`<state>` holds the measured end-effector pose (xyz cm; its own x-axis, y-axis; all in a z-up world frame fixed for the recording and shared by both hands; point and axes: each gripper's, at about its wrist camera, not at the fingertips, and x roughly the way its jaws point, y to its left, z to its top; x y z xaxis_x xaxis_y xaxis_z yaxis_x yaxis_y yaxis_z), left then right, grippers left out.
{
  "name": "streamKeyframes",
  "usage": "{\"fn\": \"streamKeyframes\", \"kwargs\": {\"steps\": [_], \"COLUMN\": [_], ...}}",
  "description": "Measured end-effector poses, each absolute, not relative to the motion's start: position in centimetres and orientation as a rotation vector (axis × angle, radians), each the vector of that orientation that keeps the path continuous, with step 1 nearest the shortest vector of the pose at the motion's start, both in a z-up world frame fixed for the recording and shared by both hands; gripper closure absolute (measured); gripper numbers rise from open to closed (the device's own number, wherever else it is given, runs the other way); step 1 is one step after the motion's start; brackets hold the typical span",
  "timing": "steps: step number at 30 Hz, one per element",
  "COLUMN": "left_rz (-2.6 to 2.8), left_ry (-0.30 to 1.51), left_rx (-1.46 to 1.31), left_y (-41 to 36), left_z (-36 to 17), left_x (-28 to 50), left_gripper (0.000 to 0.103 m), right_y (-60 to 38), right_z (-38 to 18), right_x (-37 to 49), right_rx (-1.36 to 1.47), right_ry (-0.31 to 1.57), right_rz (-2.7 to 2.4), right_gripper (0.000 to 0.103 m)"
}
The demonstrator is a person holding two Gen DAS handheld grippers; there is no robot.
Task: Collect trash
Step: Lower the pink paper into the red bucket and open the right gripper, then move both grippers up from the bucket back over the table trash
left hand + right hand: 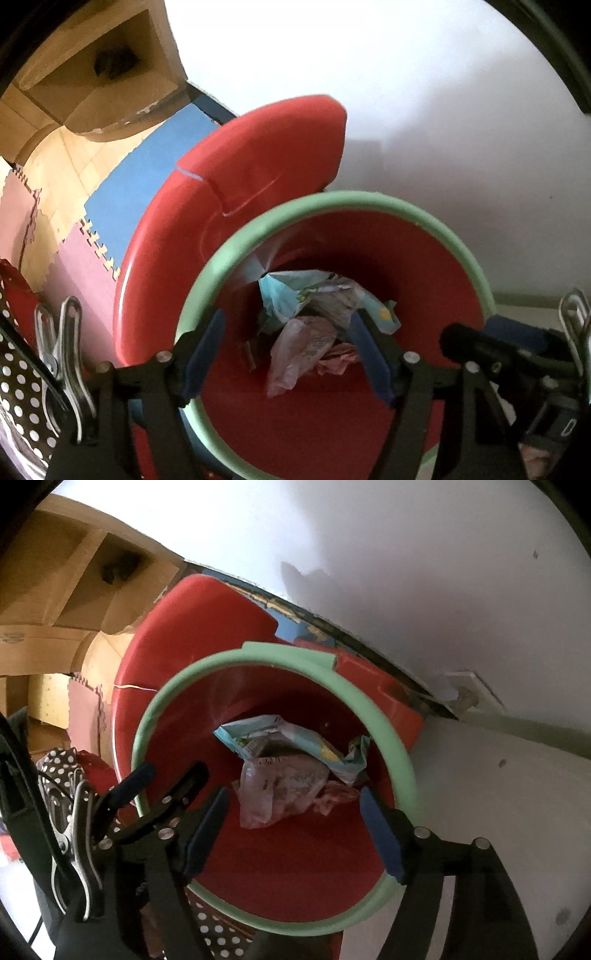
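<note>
A red bin with a pale green rim (343,197) stands with its red lid (236,192) tipped open behind it. At its bottom lie a light blue wrapper (280,299), a clear plastic bag (295,350) and a pink scrap (338,360). My left gripper (288,339) hovers open and empty over the bin mouth. In the right wrist view the same green rim (384,720), blue wrapper (255,734) and clear bag (280,786) show. My right gripper (293,819) is open and empty above the bin. The left gripper (166,779) shows beside it on the left.
A white wall (424,92) rises right behind the bin. Blue and pink foam floor mats (122,206) lie to the left, with cardboard boxes (96,74) beyond. A black polka-dot cloth (18,373) is at the lower left. A wall socket (469,694) sits low at right.
</note>
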<state>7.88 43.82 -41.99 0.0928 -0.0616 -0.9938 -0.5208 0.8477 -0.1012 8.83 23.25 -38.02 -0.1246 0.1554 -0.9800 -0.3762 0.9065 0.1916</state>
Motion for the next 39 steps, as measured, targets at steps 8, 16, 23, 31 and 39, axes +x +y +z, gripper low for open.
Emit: {"fn": "streamKeyframes", "kwargs": {"steps": [8, 16, 23, 31, 39], "left_rz": [0.375, 0.389, 0.373, 0.283, 0.07], "left_ry": [1.413, 1.32, 1.251, 1.172, 1.128], "left_rx": [-0.448, -0.374, -0.363, -0.297, -0.172], "left_y": [44.0, 43.5, 42.6, 37.4, 29.5], "left_z": [-35.4, -25.1, -16.9, -7.4, -3.4], "left_x": [8.1, 6.8, 5.0, 3.1, 3.5], "left_gripper": [0.029, 0.03, 0.03, 0.03, 0.029], "right_y": [24.4, 24.3, 23.7, 19.0, 8.6], "right_z": [-33.2, -25.0, -18.1, -9.8, -1.8], "right_x": [9.2, 7.6, 5.2, 1.7, -3.9], "right_rx": [-0.236, -0.192, -0.148, -0.043, -0.008], "right_ry": [1.6, 1.498, 1.407, 1.28, 1.12], "right_rz": [0.491, 0.556, 0.571, 0.606, 0.528], "right_gripper": [0.028, 0.028, 0.028, 0.028, 0.028]}}
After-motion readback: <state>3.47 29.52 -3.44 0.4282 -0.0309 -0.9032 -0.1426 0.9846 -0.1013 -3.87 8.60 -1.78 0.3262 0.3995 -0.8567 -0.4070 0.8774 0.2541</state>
